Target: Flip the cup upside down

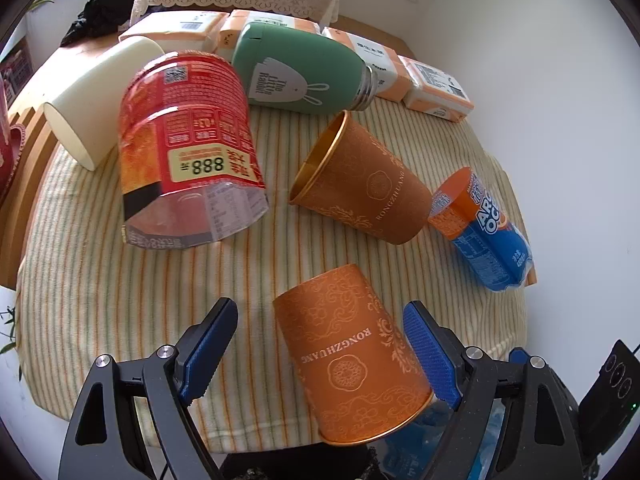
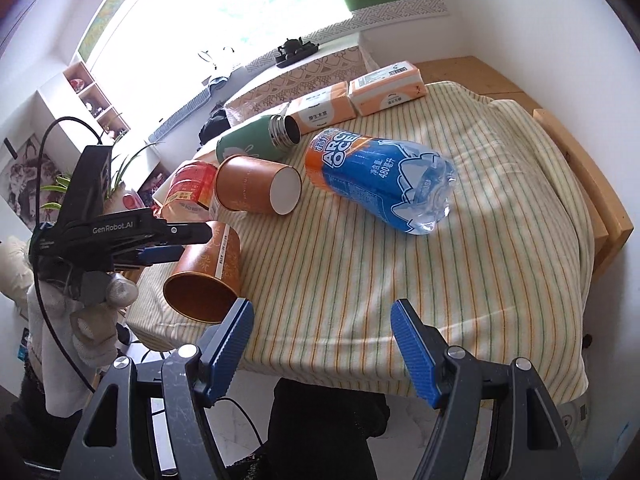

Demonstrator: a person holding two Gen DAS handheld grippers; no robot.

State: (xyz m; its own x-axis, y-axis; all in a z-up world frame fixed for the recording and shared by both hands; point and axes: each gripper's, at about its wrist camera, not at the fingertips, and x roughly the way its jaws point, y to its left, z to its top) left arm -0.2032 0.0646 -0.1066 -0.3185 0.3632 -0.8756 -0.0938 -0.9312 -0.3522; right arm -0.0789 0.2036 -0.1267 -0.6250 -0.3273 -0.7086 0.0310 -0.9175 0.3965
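Jaws on the left gripper (image 1: 320,354) are wide, straddling the near cup (image 1: 352,354): right pad looks to touch the cup wall near the rim, left pad stands clear of it. No squeeze yet, so I'd call this pre-grasp. Right gripper (image 2: 322,350) jaws are wide too and hold nothing, hovering over the bench's near edge, probably parked out of the way.

Near cup lies on its side at the near-left corner of the bench, on the striped cloth (image 1: 100,280), mouth toward the camera and overhanging the edge, base pointing inward. That pose explains the side-on approach: gripping across the wall lets a wrist roll bring the mouth down.

Second cup (image 1: 360,184) also lies on its side mid-bench, mouth toward the red tub (image 1: 188,148). Green flask (image 1: 296,72) and bottle (image 2: 380,184) are lying down as well, near but apart from the near cup.

Risk, as I judge it: thin cardboard-like wall, may dent or slip if clamped near the open rim; soft cloth may leave it tilted once inverted.
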